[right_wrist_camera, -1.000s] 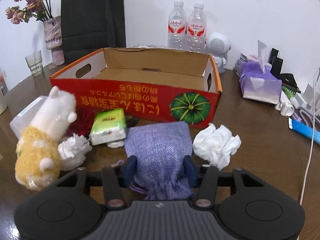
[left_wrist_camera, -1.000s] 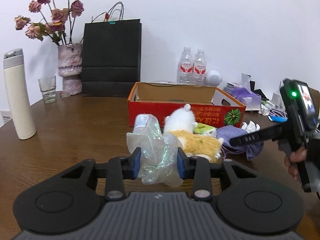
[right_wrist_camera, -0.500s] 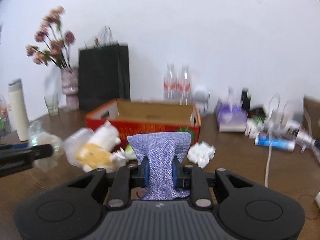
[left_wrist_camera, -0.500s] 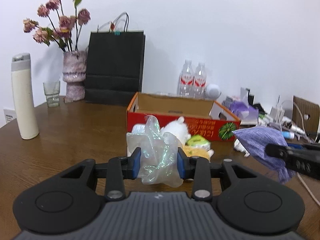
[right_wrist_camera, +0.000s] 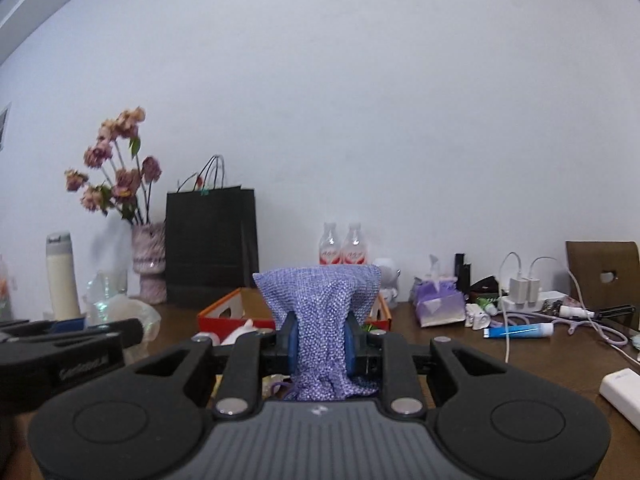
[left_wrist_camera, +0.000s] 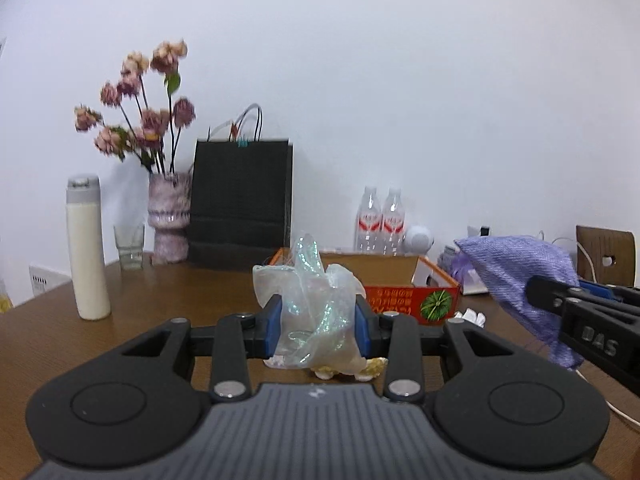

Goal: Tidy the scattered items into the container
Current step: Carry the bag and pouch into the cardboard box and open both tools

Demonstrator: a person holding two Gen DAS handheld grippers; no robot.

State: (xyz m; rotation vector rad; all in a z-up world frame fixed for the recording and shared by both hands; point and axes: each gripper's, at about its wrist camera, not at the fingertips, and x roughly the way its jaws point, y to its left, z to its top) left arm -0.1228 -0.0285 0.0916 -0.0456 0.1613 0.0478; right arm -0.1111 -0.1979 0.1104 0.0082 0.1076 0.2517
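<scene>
The purple woven pouch (right_wrist_camera: 320, 312) is hanging clenched in my right tongs (right_wrist_camera: 320, 338), lifted above the table (right_wrist_camera: 520, 364) before the red cardboard box (right_wrist_camera: 224, 310). My left tongs (left_wrist_camera: 318, 326) are gripping a crumpled clear plastic bag (left_wrist_camera: 316, 304), also raised.

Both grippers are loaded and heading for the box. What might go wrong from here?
1. The purple pouch hangs limp from the right gripper and may snag the box rim.
2. The crinkled plastic bag in the left gripper looks slippery and might slide out.
3. The grippers are close together and risk colliding over the box.
</scene>
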